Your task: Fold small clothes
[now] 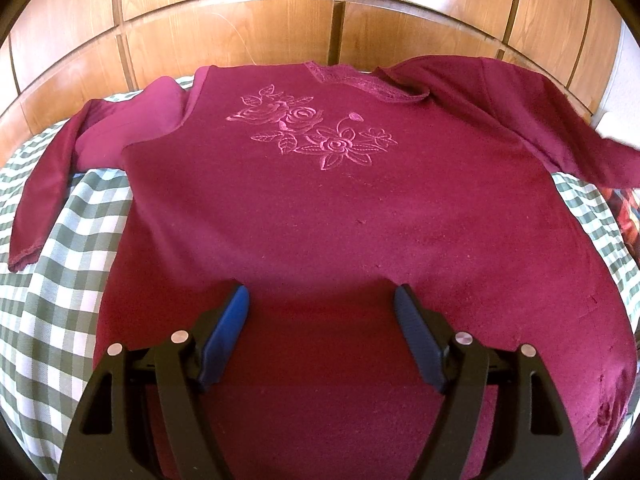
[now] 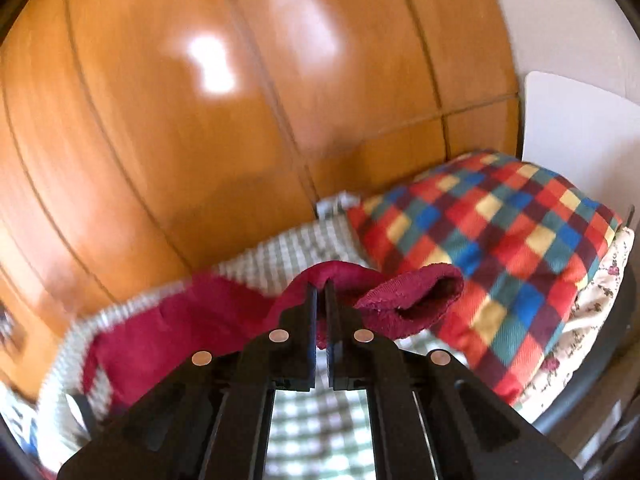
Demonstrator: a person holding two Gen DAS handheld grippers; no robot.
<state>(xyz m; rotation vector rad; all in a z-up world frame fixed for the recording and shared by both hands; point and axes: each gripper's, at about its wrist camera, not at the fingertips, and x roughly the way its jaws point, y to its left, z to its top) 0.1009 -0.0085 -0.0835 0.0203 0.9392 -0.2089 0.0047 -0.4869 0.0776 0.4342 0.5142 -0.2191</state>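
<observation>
A dark red long-sleeved shirt point(image 1: 320, 208) lies flat, front up, on a bed, with a pink embroidered rose pattern point(image 1: 312, 132) on its chest. Its left sleeve point(image 1: 44, 184) hangs down over the bed cover. My left gripper point(image 1: 322, 294) is open just above the shirt's lower middle, with nothing between its blue pads point(image 1: 228, 328). In the right wrist view my right gripper point(image 2: 321, 286) is shut on a fold of the right sleeve point(image 2: 240, 320), lifted off the bed. The open cuff point(image 2: 412, 300) droops to the right of the fingers.
A green-and-white checked cover point(image 1: 60, 280) lies under the shirt. A wooden panelled wall point(image 1: 240, 32) rises straight behind the bed. A multicoloured checked pillow point(image 2: 500, 232) sits to the right of the sleeve, on a floral one, with a white panel point(image 2: 580, 128) behind.
</observation>
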